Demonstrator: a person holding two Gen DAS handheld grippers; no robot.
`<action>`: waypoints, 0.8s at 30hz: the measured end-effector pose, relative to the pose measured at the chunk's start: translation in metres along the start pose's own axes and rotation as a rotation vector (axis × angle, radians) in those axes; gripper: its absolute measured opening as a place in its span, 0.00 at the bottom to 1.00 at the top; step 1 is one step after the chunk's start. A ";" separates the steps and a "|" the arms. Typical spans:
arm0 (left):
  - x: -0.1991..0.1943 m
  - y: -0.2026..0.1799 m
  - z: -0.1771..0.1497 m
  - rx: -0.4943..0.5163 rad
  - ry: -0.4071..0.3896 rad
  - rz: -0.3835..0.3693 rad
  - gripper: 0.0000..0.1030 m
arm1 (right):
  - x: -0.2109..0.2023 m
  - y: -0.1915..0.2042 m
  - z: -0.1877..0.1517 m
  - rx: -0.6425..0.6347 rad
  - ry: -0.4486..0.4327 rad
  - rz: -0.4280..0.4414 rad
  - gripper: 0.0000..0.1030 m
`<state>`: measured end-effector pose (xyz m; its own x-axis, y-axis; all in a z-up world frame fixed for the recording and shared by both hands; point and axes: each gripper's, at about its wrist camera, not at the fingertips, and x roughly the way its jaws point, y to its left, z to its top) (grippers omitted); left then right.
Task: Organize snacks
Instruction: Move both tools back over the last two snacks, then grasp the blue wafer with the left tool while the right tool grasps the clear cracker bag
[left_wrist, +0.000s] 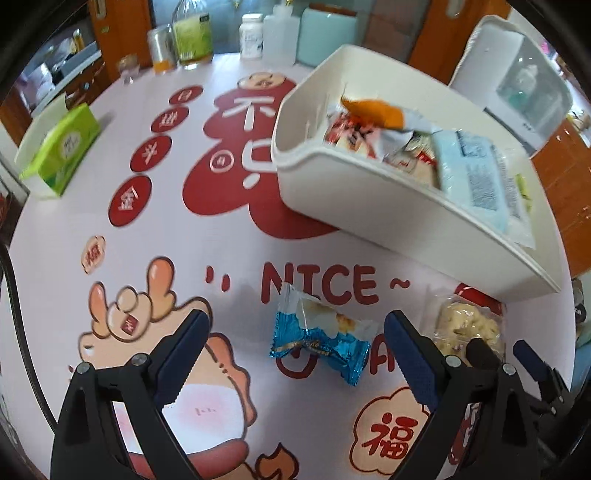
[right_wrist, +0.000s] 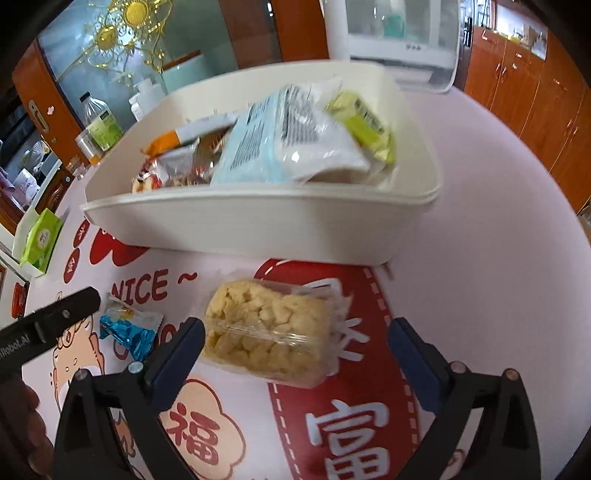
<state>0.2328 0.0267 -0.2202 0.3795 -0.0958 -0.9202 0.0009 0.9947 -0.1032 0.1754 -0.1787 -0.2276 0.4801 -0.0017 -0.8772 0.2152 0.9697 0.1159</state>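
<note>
Two snacks lie loose on the table's printed cover, on the near side of the white bin (left_wrist: 388, 206) that already holds several packets. The blue-foil candy (left_wrist: 321, 334) rests between the spread jaws of the left gripper (left_wrist: 295, 354), slightly ahead of its fingertips and nearer the right finger than the left; nothing is pinched. Its long axis runs slantwise across the gap, one twisted end toward the bin and the other back toward the right finger, so a closing pinch would likely catch it across its width.

The clear-wrapped puffed rice cake (right_wrist: 266, 332) lies in front of the right gripper (right_wrist: 295, 354), also spread wide and empty. The cake sits closer to that gripper's left finger, its near corner just beside the pad, with its long side slanting across the opening. Judged from this, each hand is nearer its own snack, and the bin stands just beyond both.

The right wrist view shows the bin's contents plainly: a pale blue packet (right_wrist: 280, 147), a yellow-green one (right_wrist: 364, 125) and an orange-ended wrapper (right_wrist: 173, 140). The left wrist view alone shows the tissue box (left_wrist: 61, 147) toward the table's left edge and bottles (left_wrist: 192, 37) along the far edge.
</note>
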 end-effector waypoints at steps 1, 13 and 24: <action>0.004 -0.001 0.000 -0.007 0.005 0.006 0.92 | 0.004 0.002 0.000 0.000 0.006 0.002 0.98; 0.035 -0.007 -0.001 -0.030 0.082 0.018 0.92 | 0.035 0.016 -0.003 -0.047 0.024 0.039 1.00; 0.030 -0.024 -0.014 0.053 0.038 0.057 0.50 | 0.035 0.025 -0.007 -0.120 0.018 0.003 0.95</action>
<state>0.2314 -0.0010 -0.2507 0.3447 -0.0392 -0.9379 0.0301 0.9991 -0.0307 0.1917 -0.1531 -0.2591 0.4650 0.0051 -0.8853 0.1095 0.9920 0.0632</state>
